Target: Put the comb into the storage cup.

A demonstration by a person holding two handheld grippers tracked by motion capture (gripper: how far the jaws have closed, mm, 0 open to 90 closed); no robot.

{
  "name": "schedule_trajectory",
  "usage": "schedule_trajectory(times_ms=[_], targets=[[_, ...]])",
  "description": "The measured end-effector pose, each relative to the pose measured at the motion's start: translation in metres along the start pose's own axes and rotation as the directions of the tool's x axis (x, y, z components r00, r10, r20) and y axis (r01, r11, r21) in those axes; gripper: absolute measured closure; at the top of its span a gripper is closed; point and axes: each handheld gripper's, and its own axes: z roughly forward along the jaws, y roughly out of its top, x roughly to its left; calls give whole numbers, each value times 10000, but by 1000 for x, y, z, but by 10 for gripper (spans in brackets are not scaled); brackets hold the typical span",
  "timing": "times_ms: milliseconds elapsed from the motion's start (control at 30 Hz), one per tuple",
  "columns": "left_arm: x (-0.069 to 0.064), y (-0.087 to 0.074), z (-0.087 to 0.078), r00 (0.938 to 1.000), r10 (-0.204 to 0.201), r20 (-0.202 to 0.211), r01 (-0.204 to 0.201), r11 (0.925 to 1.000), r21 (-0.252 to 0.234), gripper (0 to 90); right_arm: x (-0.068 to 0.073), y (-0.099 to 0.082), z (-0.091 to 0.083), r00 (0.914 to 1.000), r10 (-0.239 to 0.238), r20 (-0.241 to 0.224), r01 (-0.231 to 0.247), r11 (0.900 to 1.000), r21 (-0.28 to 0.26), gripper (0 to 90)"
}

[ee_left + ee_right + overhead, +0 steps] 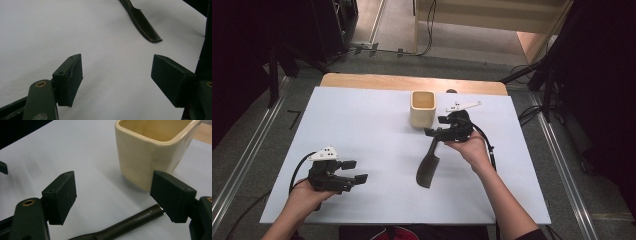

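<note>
Right hand-held gripper (112,197) jaws apart, nothing clamped; black comb (428,167) handle seen just below them, flat on worktop (362,130). Cream square cup (150,150) just beyond. Comb judged not yet grasped. Left hand-held gripper (116,80) apart, idle.

White sheet (362,130) covers a wooden table (412,81); bare wood strip shows at the far edge. Grey floor (257,150) around it, metal rails (242,165) either side. Cables (429,30) trail at the back. Pale wooden furniture (492,17) beyond. Dark corners left and right.
</note>
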Motion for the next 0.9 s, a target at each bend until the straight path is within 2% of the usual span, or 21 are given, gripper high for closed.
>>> schedule_trajectory(times_ms=[567,667,700,767,800,833,900], targets=[[0,0,0,10000,10,13,-10,10000,20,265,-2,1,15,10000,34,-25,-33,9997,249,230],[0,0,0,10000,12,4,-12,10000,23,265,-2,-1,18,10000,-58,9,58,9995,324,334],[0,0,0,10000,19,11,-19,10000,24,265,-2,-1,18,10000,-58,9,58,9995,324,334],[0,0,0,10000,18,9,-18,10000,30,265,-5,-3,22,9999,66,-135,-59,9987,501,434],[0,0,0,10000,15,23,-15,10000,22,265,-5,-3,22,9999,66,-135,-59,9987,501,434],[0,0,-1,10000,19,34,-19,10000,14,265,-6,-7,24,9999,144,-3,-144,9981,592,535],[0,0,0,10000,4,47,-4,10000,2,265,-8,-11,26,9997,183,159,-193,9973,714,616]])
